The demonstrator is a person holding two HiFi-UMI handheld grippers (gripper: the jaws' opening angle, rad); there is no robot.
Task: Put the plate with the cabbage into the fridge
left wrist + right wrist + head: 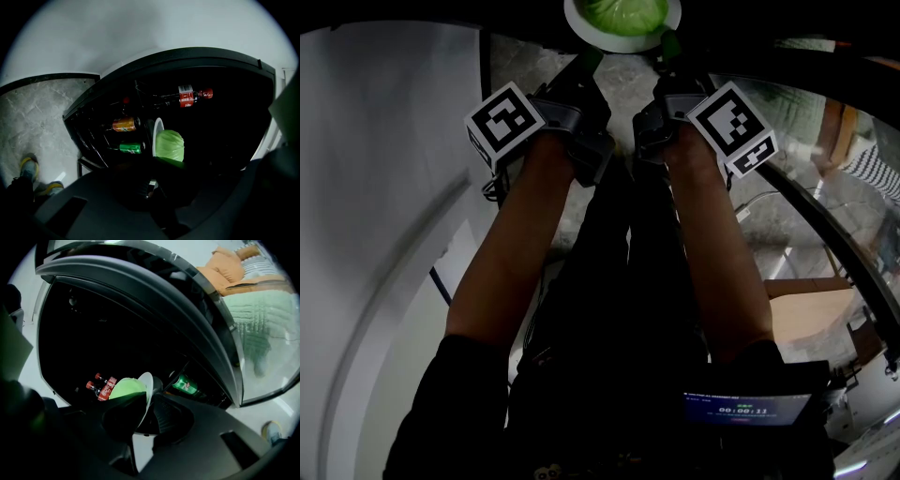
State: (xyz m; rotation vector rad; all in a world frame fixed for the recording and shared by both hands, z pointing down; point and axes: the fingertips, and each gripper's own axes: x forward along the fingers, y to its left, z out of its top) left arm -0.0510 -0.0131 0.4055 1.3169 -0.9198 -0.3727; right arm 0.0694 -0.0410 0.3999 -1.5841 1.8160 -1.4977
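Observation:
A white plate (623,36) carrying a green cabbage (626,13) is held out in front of me at the top of the head view. My left gripper (589,64) is shut on the plate's left rim and my right gripper (667,49) on its right rim. In the left gripper view the plate (158,132) shows edge-on with the cabbage (170,145) beside it, just past the left gripper (159,161). The right gripper (143,404) clamps the plate (147,384), with the cabbage (125,387) to its left. Behind them lies the dark open fridge (225,122).
Inside the fridge are a red cola bottle (190,96), an orange can (124,124) and a green can (130,148). The right gripper view shows cola bottles (101,386) and a green can (185,384). The glass fridge door (220,333) stands open on the right. A white wall (384,187) is on the left.

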